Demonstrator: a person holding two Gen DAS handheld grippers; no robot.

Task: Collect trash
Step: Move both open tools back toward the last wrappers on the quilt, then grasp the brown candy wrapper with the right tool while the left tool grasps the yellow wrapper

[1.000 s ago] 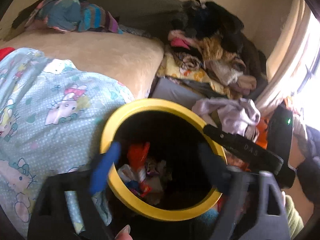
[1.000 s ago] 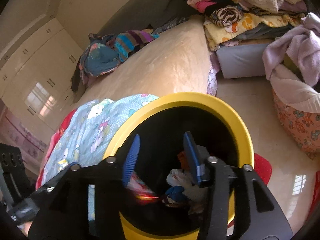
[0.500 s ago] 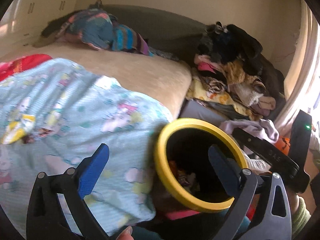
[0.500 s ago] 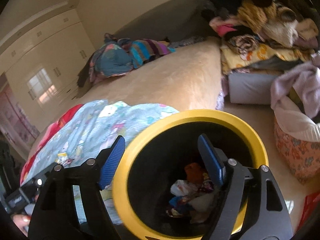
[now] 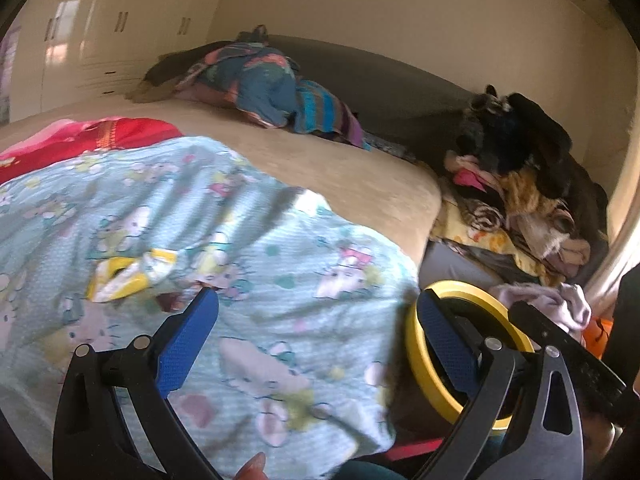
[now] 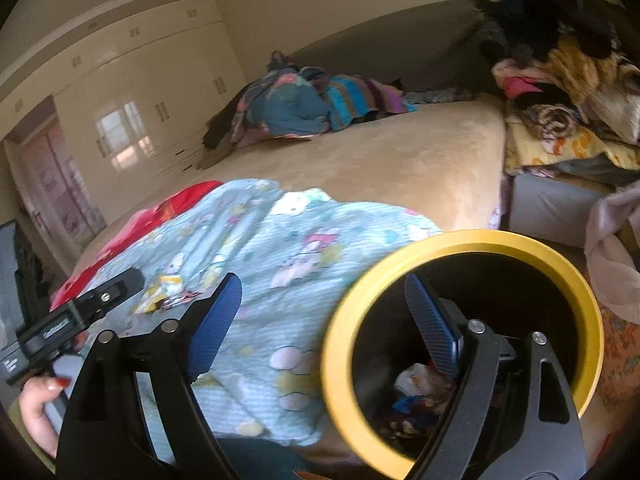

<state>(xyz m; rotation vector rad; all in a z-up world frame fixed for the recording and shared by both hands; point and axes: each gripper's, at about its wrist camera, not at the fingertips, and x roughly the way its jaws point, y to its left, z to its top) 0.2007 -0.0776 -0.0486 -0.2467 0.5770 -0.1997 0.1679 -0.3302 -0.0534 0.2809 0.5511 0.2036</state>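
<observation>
Trash (image 6: pixel 416 392) lies at the bottom of the black bin with the yellow rim (image 6: pixel 464 240), on the floor beside the bed. It is a heap of crumpled wrappers, white, blue and red.

Above it hangs the right claw (image 6: pixel 324 324). Its jaws are opening and nothing is between them. One blue pad (image 6: pixel 430 328) is over the mouth of the bin. The other pad is over the blue cartoon blanket (image 6: pixel 280 248).

The left claw (image 5: pixel 316 344) is wide too, and empty. It hangs over the same blanket, with its right pad in front of the bin's yellow rim (image 5: pixel 416 356). A fingertip (image 5: pixel 252 466) peeks in at the bottom of that view.

More trash is on the blanket: a yellow and white wrapper (image 5: pixel 128 272), crumpled, just past the left claw's pads. In the right view this wrapper (image 6: pixel 168 292) lies near the left claw's black handle, and a hand (image 6: pixel 38 408) grips that handle.

Farther out, a red cloth (image 5: pixel 88 140) sticks out beside the blanket. A bundle of striped bedding (image 5: pixel 272 88) sits at the far end of the tan bed (image 5: pixel 320 164). A big pile of clothes (image 5: pixel 520 184) stands past the bin, on a grey box (image 6: pixel 552 208). White cupboards (image 6: pixel 140 92) line the far wall.
</observation>
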